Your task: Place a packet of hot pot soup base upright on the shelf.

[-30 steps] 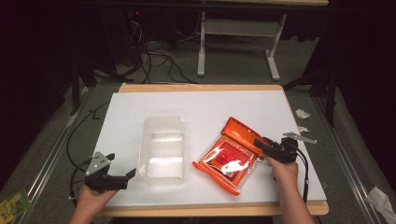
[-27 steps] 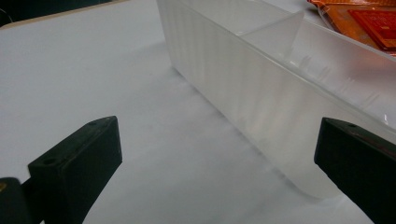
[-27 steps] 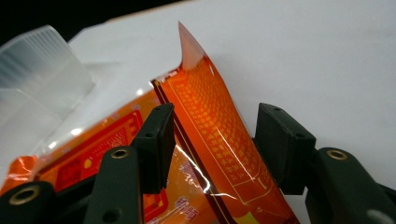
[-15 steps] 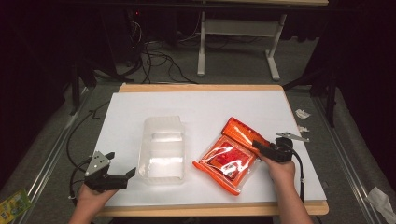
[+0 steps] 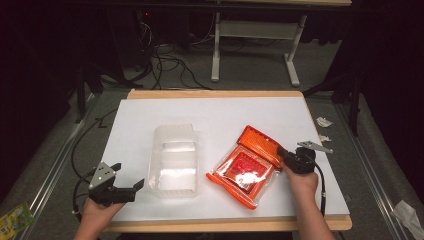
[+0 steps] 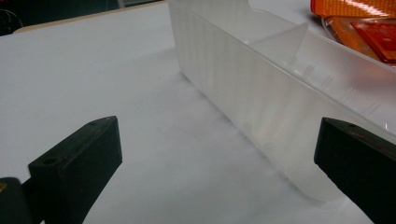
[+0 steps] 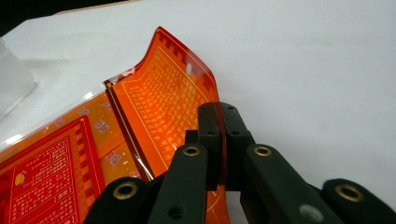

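Because the right gripper has its jaws pinched together on the orange header flap of the orange packet, that flap curls up off the white table while the packet's clear, red-printed body lies flat. A grip at the stiff header edge looks chosen so the packet can be lifted or dragged without crushing its contents. The packet sits just right of the clear plastic container, possibly touching its near corner; the high view is too coarse to settle this. The left gripper rests at the table's near-left edge, jaws wide apart and empty, pointed at the container's long wall, probably placed to steady it.
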